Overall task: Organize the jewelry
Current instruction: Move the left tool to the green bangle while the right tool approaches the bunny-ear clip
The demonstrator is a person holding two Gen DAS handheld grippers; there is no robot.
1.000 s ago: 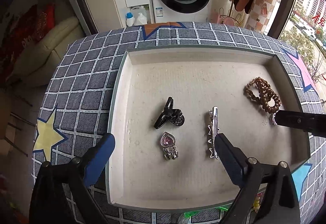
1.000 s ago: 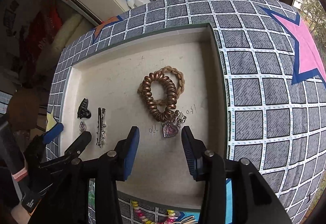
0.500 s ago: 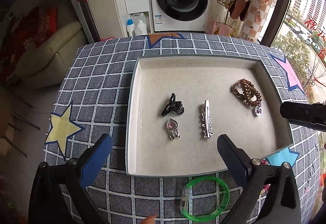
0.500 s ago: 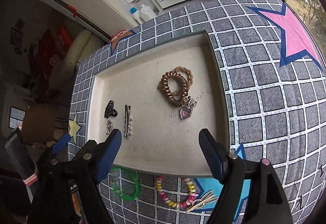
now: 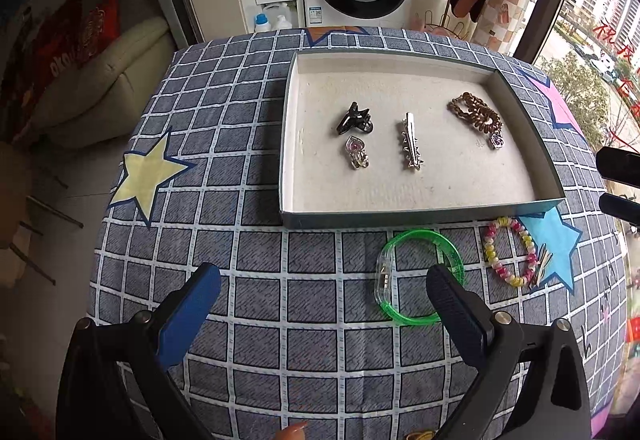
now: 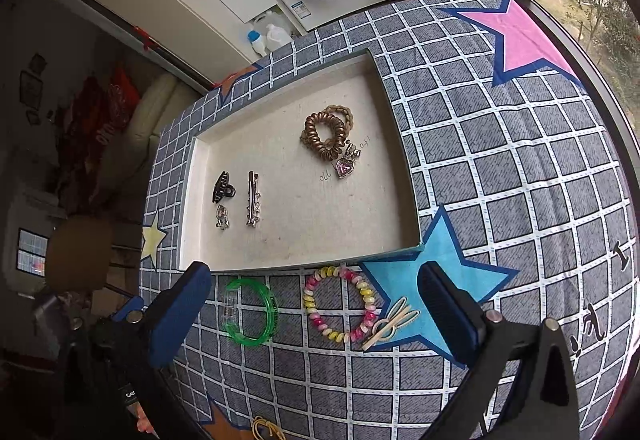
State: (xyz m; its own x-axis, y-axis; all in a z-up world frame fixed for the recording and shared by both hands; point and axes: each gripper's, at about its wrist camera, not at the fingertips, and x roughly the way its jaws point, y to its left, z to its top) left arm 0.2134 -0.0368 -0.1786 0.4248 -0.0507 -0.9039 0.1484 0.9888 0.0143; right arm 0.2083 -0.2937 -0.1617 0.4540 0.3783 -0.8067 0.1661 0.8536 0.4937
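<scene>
Both tools hang above the near edge of the table, empty: the left gripper (image 5: 322, 310) has its blue-padded jaws spread wide over the checked cloth (image 5: 256, 296), and the right gripper (image 6: 314, 314) is likewise spread with nothing between its pads. Judged from the layout, the work is between picks, with part of the jewelry already in the tray and three pieces left outside it. Nearest lie a translucent green bangle (image 6: 251, 313), rigid plastic with a clear clasp, a coiled bead-like bracelet (image 6: 339, 305) in pink, yellow and white, and a slim cream hairpin (image 6: 390, 323) touching that bracelet on the blue star. The next move appears to call for a descent over one of these; the thin, flat hairpin would need the most careful pinch. Beyond them, the shallow tray (image 5: 420, 218) with a pale, felt-like floor holds a glossy black claw clip (image 5: 354, 118), a heart pendant (image 5: 356, 150), a toothed metal barrette (image 5: 411, 142) and brown spiral hair ties (image 5: 476, 112) with a second heart charm (image 5: 497, 140) touching them.
</scene>
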